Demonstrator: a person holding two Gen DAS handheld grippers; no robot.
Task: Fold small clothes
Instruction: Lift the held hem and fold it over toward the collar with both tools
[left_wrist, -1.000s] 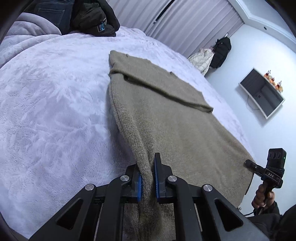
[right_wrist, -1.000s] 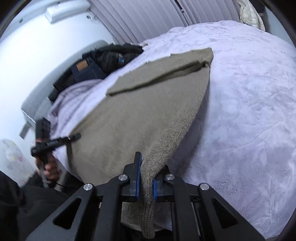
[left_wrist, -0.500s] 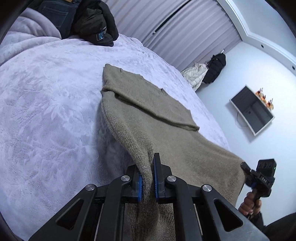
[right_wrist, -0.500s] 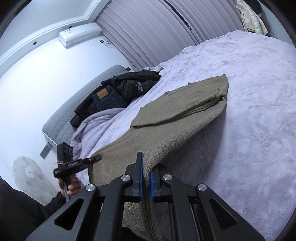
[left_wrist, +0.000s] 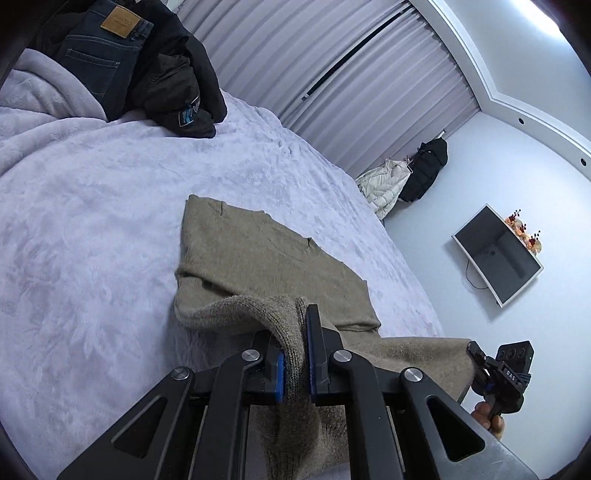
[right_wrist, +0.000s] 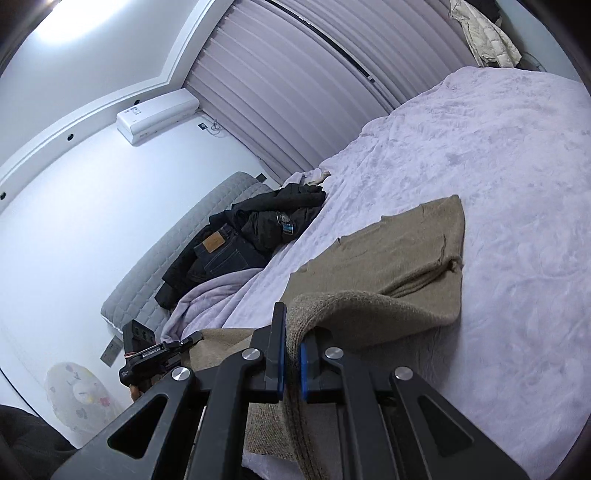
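Bed (left_wrist: 92, 258): pale plush cover, bears all below.
Sweater (left_wrist: 266, 266): tan knit, far half flat mid-bed, near hem lifted and arched toward 12 o'clock. Judged soft, light, limp, stretchy; best taken at the hem corners.
Left gripper (left_wrist: 295, 365): pinching the hem's left corner, at 6 o'clock.
Right gripper (right_wrist: 291, 363): pinching the hem's right corner, at 6 o'clock.

Your left hand-held gripper (left_wrist: 295, 354) and right hand-held gripper (right_wrist: 290, 354) have lifted the sweater (left_wrist: 273, 266) hem higher, carried it forward over the folded part, near edge now arched off the bed (left_wrist: 92, 221).
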